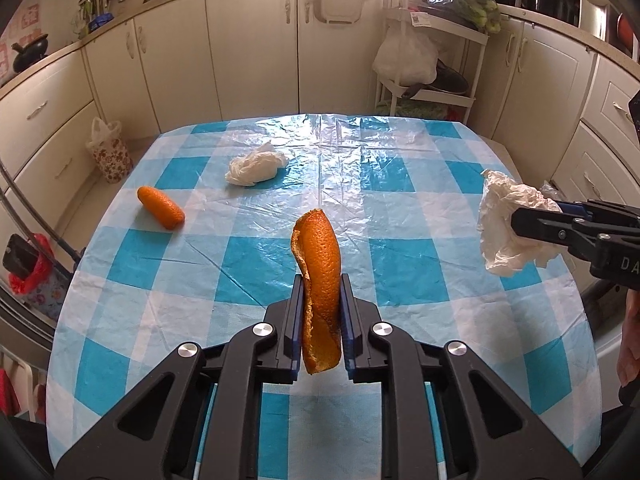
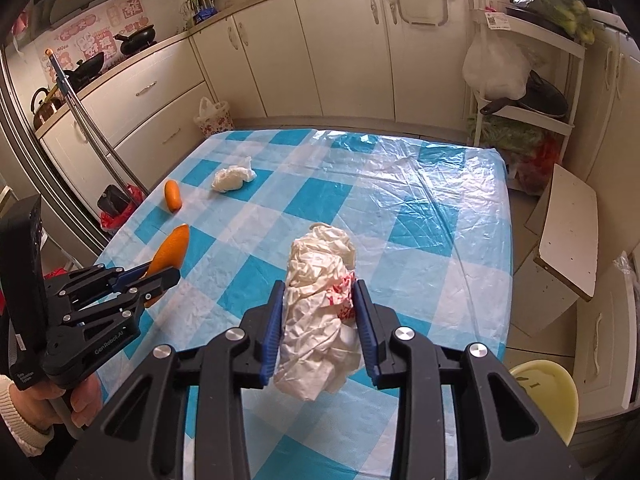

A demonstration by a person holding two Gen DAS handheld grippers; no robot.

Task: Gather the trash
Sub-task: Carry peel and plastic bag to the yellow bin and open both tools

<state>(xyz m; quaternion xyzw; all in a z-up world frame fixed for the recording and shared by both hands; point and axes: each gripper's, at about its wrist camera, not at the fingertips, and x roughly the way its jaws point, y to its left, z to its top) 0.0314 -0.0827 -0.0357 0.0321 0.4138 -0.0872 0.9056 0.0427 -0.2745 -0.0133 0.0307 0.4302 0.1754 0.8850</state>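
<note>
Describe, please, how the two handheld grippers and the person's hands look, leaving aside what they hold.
Both the left gripper and right gripper are matte black linkages with silver round bolts and blue ribbed pads on the jaws. White "GenRobot.AI" lettering marks the left one's side. The bare left hand shows a cream knitted cuff.

Peel (image 1: 161, 207) lies left of wad (image 1: 256, 168) on table (image 1: 400, 184).

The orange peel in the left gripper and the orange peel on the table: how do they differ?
The held orange peel stands upright, clamped in the left gripper above the table. The lying orange peel rests flat, untouched. The held one shows its pale inner edge; the lying one looks rolled shut. Both have orange pitted skin.
</note>
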